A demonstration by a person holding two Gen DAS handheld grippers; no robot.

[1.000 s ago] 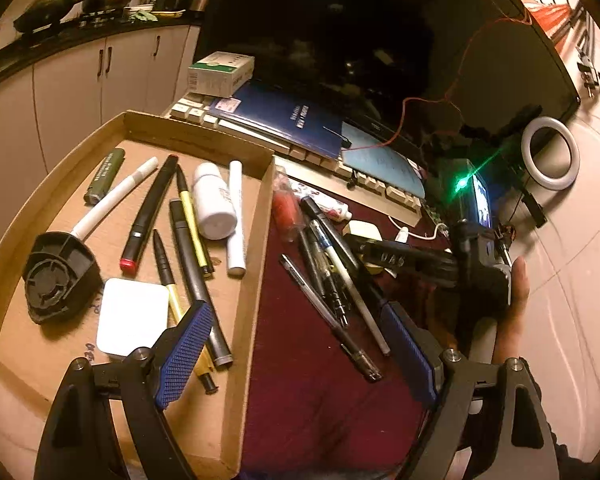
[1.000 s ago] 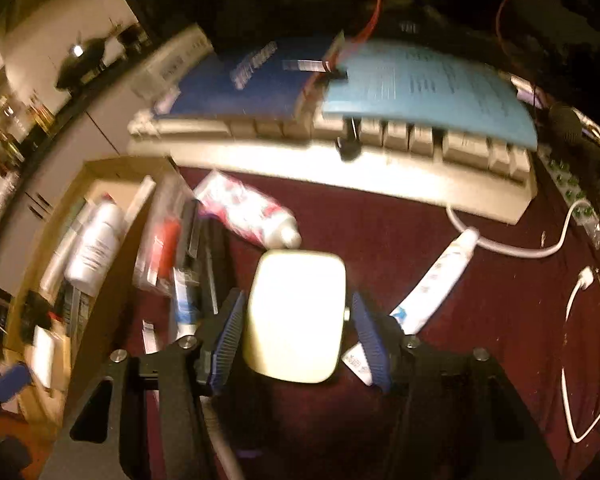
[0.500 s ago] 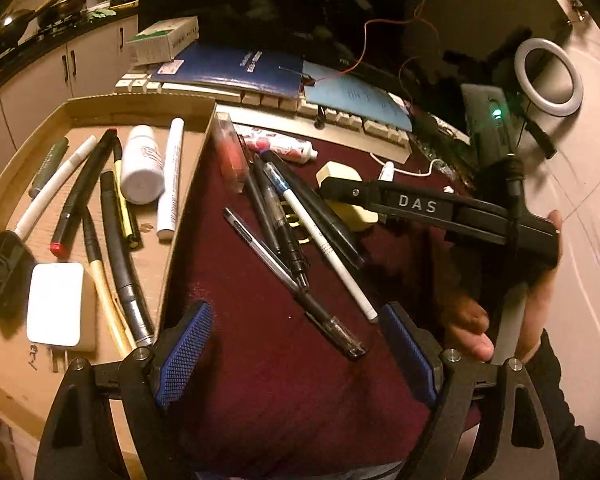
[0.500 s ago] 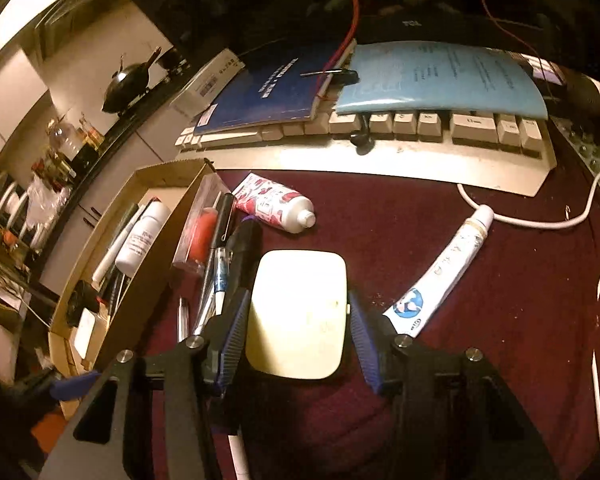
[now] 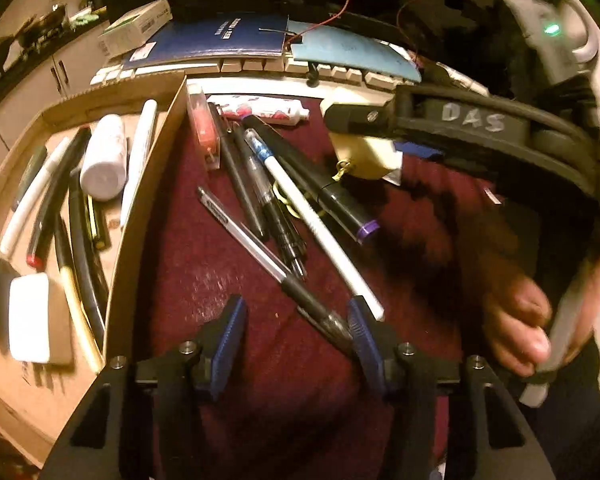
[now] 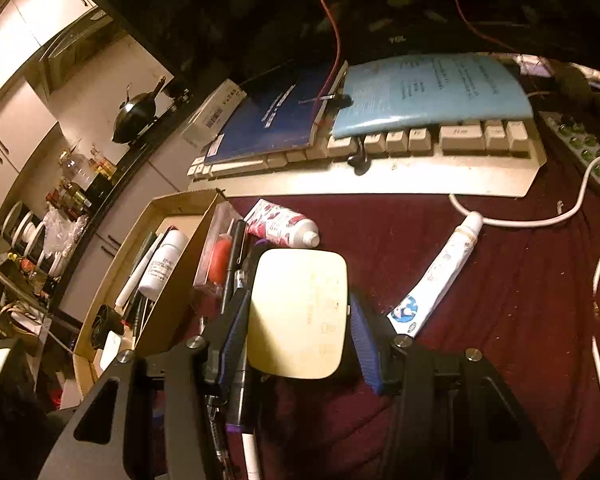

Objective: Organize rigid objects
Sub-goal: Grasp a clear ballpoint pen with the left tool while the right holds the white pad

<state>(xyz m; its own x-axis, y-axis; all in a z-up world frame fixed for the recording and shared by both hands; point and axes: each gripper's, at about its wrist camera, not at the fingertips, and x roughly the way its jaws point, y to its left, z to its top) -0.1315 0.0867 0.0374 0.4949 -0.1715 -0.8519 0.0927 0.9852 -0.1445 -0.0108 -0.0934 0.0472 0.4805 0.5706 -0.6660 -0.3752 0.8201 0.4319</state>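
My right gripper (image 6: 296, 320) pinches a pale yellow rounded-rectangle plastic case (image 6: 298, 312) above the maroon cloth (image 6: 480, 280).

The case is smooth, flat and faintly embossed, with the brown cardboard tray (image 6: 172, 280) at its left. My left gripper (image 5: 294, 330) tilts down, jaws closing around the tip of a clear-barrelled black-grip ballpoint pen (image 5: 260, 252) on the cloth, its right pad beside that tip.
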